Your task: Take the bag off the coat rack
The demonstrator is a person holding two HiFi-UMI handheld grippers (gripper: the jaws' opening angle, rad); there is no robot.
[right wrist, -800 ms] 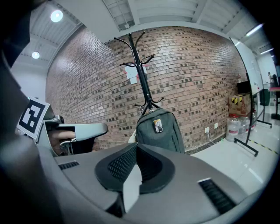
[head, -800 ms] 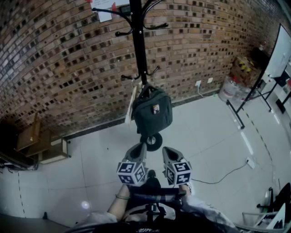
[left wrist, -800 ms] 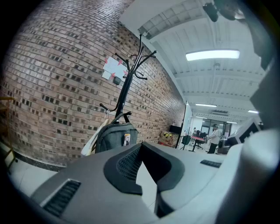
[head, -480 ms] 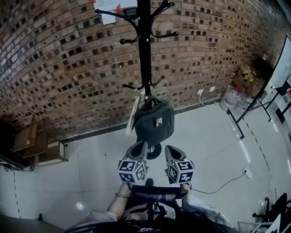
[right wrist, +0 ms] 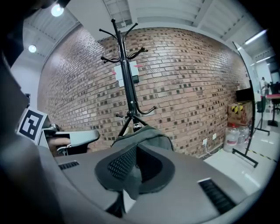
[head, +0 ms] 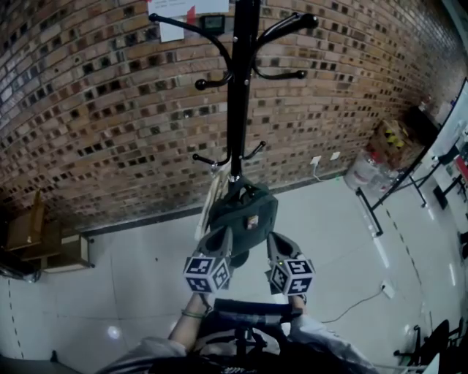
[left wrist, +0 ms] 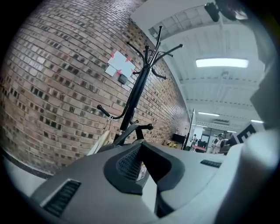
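A dark green bag (head: 245,213) hangs by its strap from a low hook of the black coat rack (head: 238,95), which stands in front of the brick wall. A cream cloth (head: 211,199) hangs beside the bag on its left. In the head view my left gripper (head: 221,235) and right gripper (head: 276,239) point side by side at the bag's lower edge, both shut and holding nothing. The right gripper view has the bag (right wrist: 146,133) just beyond the shut right gripper (right wrist: 136,153). From the left gripper (left wrist: 139,151) I see the rack (left wrist: 138,92) rising ahead.
Papers (head: 175,18) are pinned on the wall behind the rack. Wooden boxes (head: 36,234) stand on the floor at the left. At the right are water bottles (head: 362,172), a cardboard box (head: 395,139), a black stand (head: 398,186) and a floor cable (head: 351,307).
The rack and bag have drawn closer and the view has tilted up. The gripper tips, earlier clear of the bag, now reach its lower edge and cover the rack's base.
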